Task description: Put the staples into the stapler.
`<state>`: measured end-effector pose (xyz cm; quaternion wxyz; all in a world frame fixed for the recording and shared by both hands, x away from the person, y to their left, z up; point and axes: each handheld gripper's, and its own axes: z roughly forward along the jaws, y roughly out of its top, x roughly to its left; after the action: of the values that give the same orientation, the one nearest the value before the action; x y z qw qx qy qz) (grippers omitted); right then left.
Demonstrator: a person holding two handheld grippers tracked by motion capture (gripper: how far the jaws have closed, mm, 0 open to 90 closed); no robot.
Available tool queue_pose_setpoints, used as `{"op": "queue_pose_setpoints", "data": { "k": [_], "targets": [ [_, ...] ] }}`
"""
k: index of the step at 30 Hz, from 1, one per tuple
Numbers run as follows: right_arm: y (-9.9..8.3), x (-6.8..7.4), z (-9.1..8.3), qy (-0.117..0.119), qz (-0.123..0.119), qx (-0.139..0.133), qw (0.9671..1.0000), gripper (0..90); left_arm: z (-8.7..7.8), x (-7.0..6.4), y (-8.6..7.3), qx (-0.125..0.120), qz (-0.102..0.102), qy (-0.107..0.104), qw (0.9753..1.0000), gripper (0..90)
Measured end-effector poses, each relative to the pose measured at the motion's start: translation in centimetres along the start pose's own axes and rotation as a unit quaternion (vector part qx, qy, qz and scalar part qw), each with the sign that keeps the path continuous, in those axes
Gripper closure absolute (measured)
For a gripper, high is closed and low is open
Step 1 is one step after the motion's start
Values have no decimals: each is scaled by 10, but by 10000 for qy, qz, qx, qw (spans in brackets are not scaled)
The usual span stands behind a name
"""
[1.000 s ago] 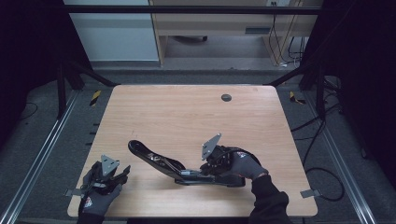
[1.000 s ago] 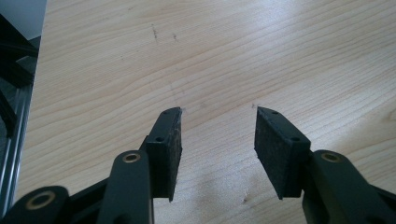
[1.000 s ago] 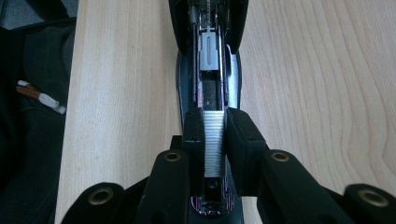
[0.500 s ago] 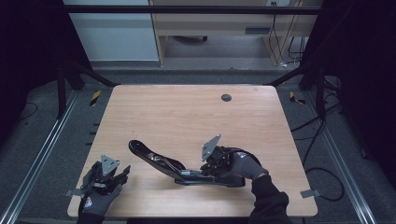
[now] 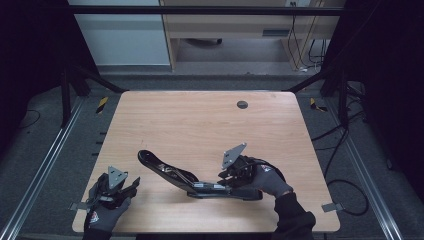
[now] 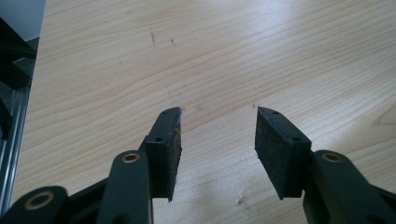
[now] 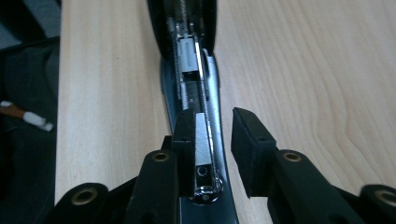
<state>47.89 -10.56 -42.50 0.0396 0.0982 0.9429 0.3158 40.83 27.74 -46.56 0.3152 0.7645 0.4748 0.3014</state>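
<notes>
Pale wooden tabletop (image 5: 200,130): a black, opened-out metal stapler (image 5: 187,177) is laid near the front edge. Its magazine rail is straddled by the right gripper (image 7: 214,140), jaws parted, not clamped. The left gripper (image 6: 217,140) is held wide open, empty, well apart at the front-left corner.

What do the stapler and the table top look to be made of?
Stapler: black shell, probably plastic or painted metal, with a shiny bare-metal staple channel that glints inside. Table: pale wood or wood-look laminate, matte, with visible grain lines.
</notes>
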Motion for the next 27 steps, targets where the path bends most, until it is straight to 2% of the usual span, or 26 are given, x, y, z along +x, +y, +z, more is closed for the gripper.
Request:
{"op": "queue_pose_setpoints", "data": {
  "k": [4,5,7,9,12,16,19,22,26,27],
  "targets": [
    [-5,5,-5,-196,195,-281,9992,686,-1,-1,1,-51,-29,-27,10000,502],
    [-6,6,-6,-327,299,-330,9985,676,-2,-1,1,-62,-28,-35,10000,500],
    [-8,7,-9,-586,455,-442,9963,656,-2,-1,1,-93,-59,-75,9999,498],
    [-12,7,-13,-898,638,-613,9920,634,-3,-1,1,-124,-67,-111,9998,493],
    [-22,9,-20,-1253,917,-856,9842,614,-4,-2,2,-187,-75,-188,9996,484],
    [-37,13,-29,-1685,1302,-1077,9711,577,-8,-5,4,-314,-74,-243,9992,471],
    [-49,15,-33,-1756,1514,-1265,9645,564,-11,-5,6,-446,-152,-298,9984,465],
    [-61,18,-36,-1934,1728,-1292,9571,562,-13,-6,7,-504,-208,-359,9979,459],
    [-78,22,-41,-2300,2098,-1403,9399,560,-18,-7,9,-606,-228,-433,9970,446],
    [-82,24,-41,-2363,2151,-1433,9367,560,-19,-8,9,-628,-234,-447,9967,443]
  ]
}}
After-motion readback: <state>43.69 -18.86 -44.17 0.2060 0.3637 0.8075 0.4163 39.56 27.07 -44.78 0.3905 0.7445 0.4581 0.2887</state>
